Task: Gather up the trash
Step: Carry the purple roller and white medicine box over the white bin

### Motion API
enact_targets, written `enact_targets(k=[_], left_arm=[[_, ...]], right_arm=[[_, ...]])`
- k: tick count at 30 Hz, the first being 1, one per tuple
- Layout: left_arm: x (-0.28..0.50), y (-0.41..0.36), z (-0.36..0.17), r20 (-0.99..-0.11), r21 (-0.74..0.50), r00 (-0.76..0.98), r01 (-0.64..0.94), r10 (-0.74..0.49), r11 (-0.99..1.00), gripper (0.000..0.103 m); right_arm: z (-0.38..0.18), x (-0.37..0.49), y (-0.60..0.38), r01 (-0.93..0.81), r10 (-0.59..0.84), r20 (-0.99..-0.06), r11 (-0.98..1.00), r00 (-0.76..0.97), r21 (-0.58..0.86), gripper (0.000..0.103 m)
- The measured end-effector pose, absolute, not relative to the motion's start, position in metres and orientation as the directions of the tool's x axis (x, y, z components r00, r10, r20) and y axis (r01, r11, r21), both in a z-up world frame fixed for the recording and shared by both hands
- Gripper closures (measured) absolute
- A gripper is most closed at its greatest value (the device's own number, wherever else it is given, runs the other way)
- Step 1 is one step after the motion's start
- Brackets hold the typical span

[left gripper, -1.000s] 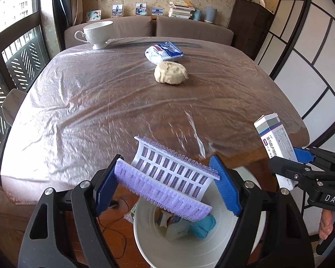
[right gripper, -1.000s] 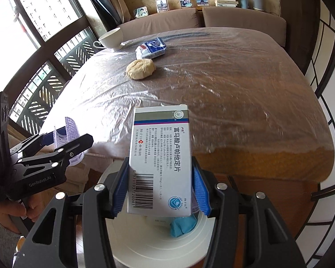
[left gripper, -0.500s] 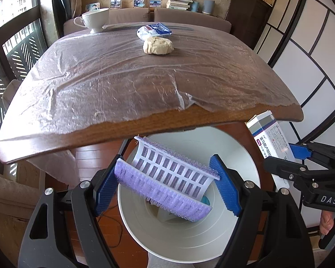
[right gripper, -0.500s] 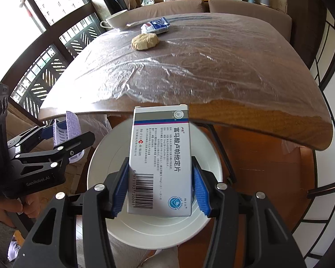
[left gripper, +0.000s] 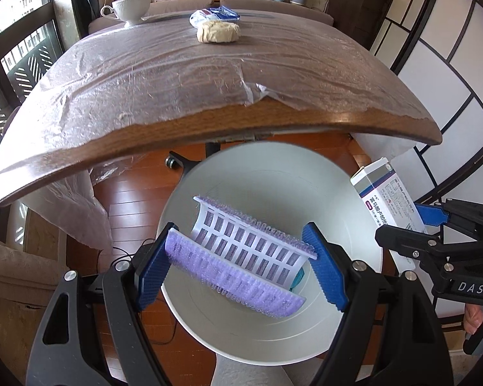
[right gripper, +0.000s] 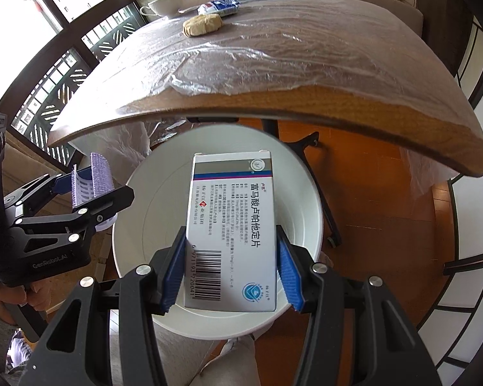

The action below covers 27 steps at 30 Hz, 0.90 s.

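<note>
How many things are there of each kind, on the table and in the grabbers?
Cups: 1, the white cup
Wrappers: 1, the blue and white wrapper
Dough lumps: 1, the beige lump
Purple plastic pieces: 1, the folded purple piece
Boxes: 1, the medicine box
Total: 5

Bin (left gripper: 209, 337) on floor before table (left gripper: 209, 122); dough lump (left gripper: 218, 32), packet (left gripper: 214, 15), cup (left gripper: 130, 9) at table's far side.

Each claw has a black frame with silver screws and ribbed blue pads. The left claw (left gripper: 238, 265) bears "GenRobot.AI", the right claw (right gripper: 230, 270) "DAS".
</note>
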<state>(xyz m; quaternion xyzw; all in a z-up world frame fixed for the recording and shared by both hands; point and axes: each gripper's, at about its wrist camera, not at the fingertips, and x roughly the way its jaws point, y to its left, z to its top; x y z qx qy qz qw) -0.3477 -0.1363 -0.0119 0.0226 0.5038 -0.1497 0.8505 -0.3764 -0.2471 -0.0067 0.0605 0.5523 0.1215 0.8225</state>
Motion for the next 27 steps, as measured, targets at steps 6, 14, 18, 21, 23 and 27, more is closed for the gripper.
enact_targets(k=[6, 14, 18, 21, 23, 27], left_arm=[[-0.349, -0.139, -0.023, -0.876, -0.105, 0.429, 0.278, -0.221, 0.955, 0.023], [-0.35, -0.141, -0.037, -0.892, -0.082, 0.408, 0.275, -0.193, 0.958, 0.023], [-0.349, -0.143, -0.046, -0.903, -0.072, 0.39, 0.275, -0.179, 0.959, 0.023], [-0.347, -0.144, -0.054, -0.911, -0.063, 0.377, 0.278, -0.17, 0.958, 0.023], [-0.346, -0.145, -0.057, -0.914, -0.059, 0.37, 0.281, -0.165, 0.958, 0.023], [-0.344, -0.147, -0.063, -0.921, -0.054, 0.355, 0.289, -0.159, 0.956, 0.023]], right_arm=[[-0.018, -0.379, -0.247, -0.134, 0.259, -0.904, 0.965, 0.34, 0.226, 0.052], [-0.029, -0.375, -0.243, -0.146, 0.253, -0.915, 0.965, 0.315, 0.216, 0.052], [-0.035, -0.372, -0.241, -0.146, 0.248, -0.919, 0.966, 0.305, 0.212, 0.052], [-0.04, -0.369, -0.241, -0.146, 0.243, -0.923, 0.967, 0.299, 0.207, 0.052], [-0.041, -0.366, -0.239, -0.143, 0.242, -0.924, 0.968, 0.296, 0.208, 0.052], [-0.044, -0.361, -0.239, -0.144, 0.241, -0.926, 0.968, 0.291, 0.207, 0.052]])
